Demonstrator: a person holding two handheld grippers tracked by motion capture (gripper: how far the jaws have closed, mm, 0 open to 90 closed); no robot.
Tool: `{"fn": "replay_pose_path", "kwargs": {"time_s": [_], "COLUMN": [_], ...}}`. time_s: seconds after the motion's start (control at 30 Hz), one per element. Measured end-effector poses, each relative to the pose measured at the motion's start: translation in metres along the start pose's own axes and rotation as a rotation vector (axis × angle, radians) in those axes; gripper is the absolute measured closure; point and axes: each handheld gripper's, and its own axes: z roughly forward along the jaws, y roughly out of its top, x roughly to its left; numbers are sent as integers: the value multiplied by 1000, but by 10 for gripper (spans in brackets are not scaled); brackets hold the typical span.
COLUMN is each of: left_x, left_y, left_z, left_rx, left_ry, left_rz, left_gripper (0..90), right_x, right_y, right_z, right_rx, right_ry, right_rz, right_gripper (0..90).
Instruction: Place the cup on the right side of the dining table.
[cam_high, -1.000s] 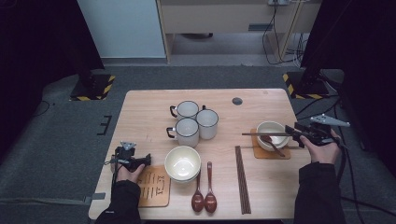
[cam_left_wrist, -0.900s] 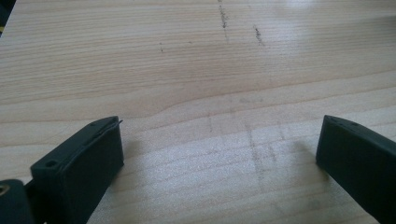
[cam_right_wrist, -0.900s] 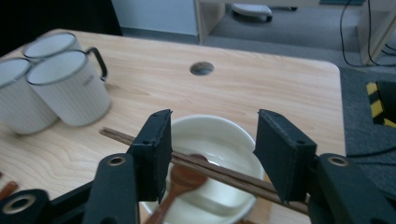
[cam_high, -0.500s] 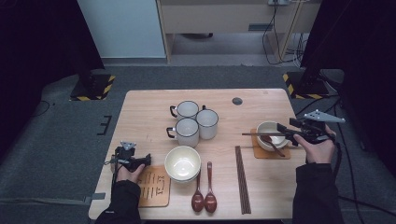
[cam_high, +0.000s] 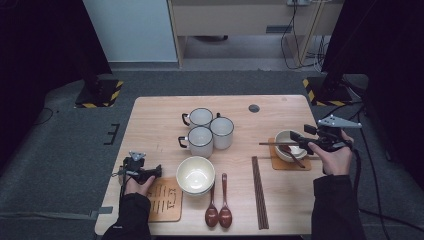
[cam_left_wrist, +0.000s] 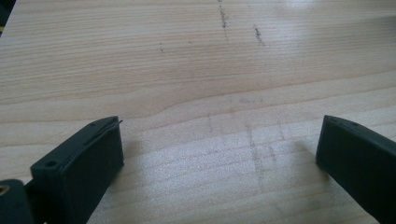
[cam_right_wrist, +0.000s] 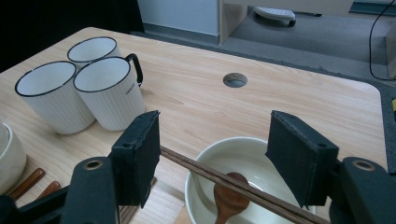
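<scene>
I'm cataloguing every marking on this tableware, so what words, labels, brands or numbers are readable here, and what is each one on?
No text here can be read in full.
Small dark print on the side of the nearest white mug, below its handle: too small and blurred to read.
Dark engraved marks on the wooden coaster by the left hand: blurred, unreadable.
The bowls, spoons and chopsticks show no markings.

Light wood tabletop (cam_high: 160, 115): three mugs (cam_high: 206, 131) mid, stacked bowls (cam_high: 195, 175), spoons (cam_high: 218, 210), chopsticks (cam_high: 259, 192) near edge, coasters at both sides.
</scene>
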Motion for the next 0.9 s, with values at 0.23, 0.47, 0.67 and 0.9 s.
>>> {"fn": "replay_pose_path", "kwargs": {"time_s": [0.23, 0.47, 0.67, 0.9], "left_x": [0, 0, 0, 0], "left_y": [0, 0, 0, 0], "left_z": [0, 0, 0, 0], "left_rx": [0, 0, 0, 0], "left_ry": [0, 0, 0, 0], "left_rz": [0, 0, 0, 0], "left_gripper": [0, 0, 0, 0], "right_x": [13, 27, 41, 52], "right_y": [11, 28, 40, 49], "right_z": [4, 8, 17, 27], "right_rx": [4, 2, 8, 15], "right_ry": [9, 17, 30, 39], "right_rz": [-31, -57, -78, -81], "right_gripper": [343, 338, 338, 338]}}
